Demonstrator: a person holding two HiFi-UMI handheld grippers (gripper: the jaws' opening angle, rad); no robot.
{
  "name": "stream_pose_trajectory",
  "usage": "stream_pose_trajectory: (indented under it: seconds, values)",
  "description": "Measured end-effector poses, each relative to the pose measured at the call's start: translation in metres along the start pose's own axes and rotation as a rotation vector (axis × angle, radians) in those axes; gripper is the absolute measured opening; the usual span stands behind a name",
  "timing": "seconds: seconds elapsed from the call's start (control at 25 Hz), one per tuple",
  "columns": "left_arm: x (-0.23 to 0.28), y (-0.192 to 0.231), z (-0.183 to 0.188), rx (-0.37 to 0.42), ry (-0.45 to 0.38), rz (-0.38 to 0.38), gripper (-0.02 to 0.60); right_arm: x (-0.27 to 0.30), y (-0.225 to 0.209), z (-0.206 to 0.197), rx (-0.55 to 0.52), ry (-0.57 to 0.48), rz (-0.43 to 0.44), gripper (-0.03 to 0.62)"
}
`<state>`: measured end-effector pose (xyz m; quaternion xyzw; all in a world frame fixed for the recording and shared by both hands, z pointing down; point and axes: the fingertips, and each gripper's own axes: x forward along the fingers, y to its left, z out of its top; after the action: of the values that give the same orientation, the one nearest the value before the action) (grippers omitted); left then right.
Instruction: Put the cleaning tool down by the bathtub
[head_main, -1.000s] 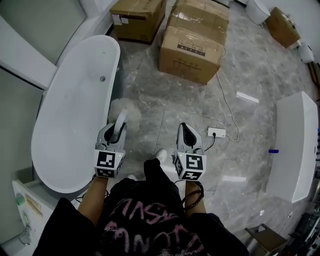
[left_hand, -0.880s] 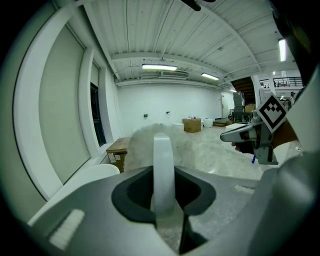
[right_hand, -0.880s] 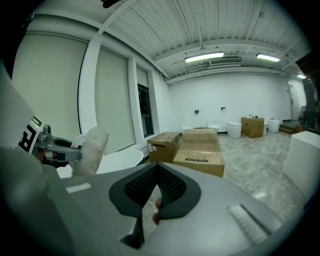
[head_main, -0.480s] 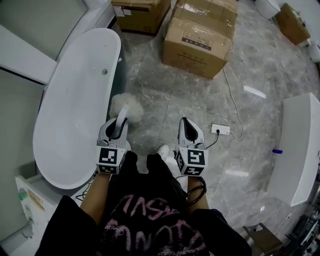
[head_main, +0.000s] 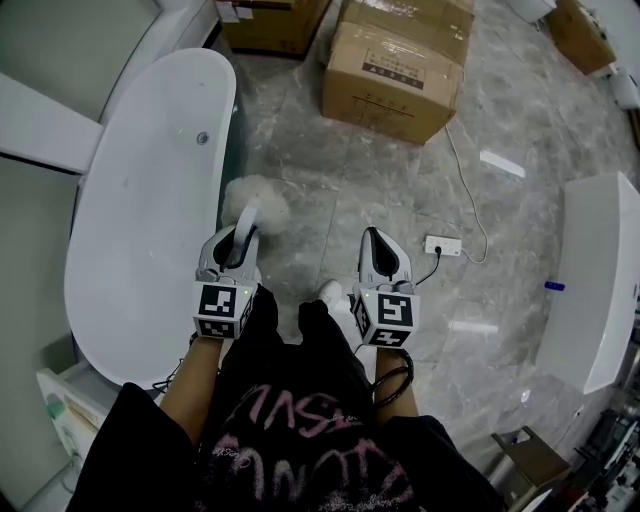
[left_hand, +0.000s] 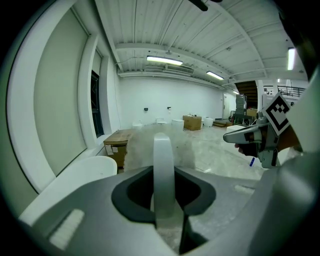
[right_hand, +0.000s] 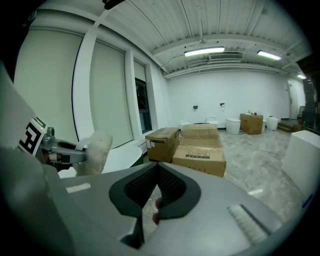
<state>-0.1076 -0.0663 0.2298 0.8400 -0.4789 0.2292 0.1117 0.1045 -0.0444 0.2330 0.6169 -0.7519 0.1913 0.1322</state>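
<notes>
The cleaning tool is a fluffy white duster (head_main: 256, 195) on a pale flat handle (left_hand: 163, 165). My left gripper (head_main: 241, 232) is shut on that handle and holds the fluffy head out over the floor, just right of the bathtub. The long white bathtub (head_main: 140, 210) stands at the left, its drain near the far end. In the right gripper view the duster head (right_hand: 96, 150) shows at the left beside the tub rim (right_hand: 122, 155). My right gripper (head_main: 372, 248) is shut with nothing between its jaws, held level beside the left one.
Cardboard boxes (head_main: 393, 62) stand on the marble floor ahead. A white power strip (head_main: 443, 246) with its cable lies right of my right gripper. Another white tub (head_main: 598, 280) with a blue item on its rim stands at the far right. The person's white shoes show below.
Both grippers have stayed at nearly the same spot in the view while the person stepped forward along the tub. The duster head is still held over the floor beside the tub.
</notes>
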Motion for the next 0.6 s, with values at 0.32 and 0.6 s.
stream_pose_trajectory:
  seconds: [0.32, 0.6]
  values:
    - [0.016, 0.018, -0.023, -0.012, 0.047, -0.040, 0.078, 0.018, 0.006, -0.014, 0.013, 0.016, -0.052, 0.025]
    - [0.029, 0.020, -0.045, -0.016, 0.081, -0.060, 0.078, 0.028, 0.012, -0.031, 0.016, 0.042, -0.059, 0.025]
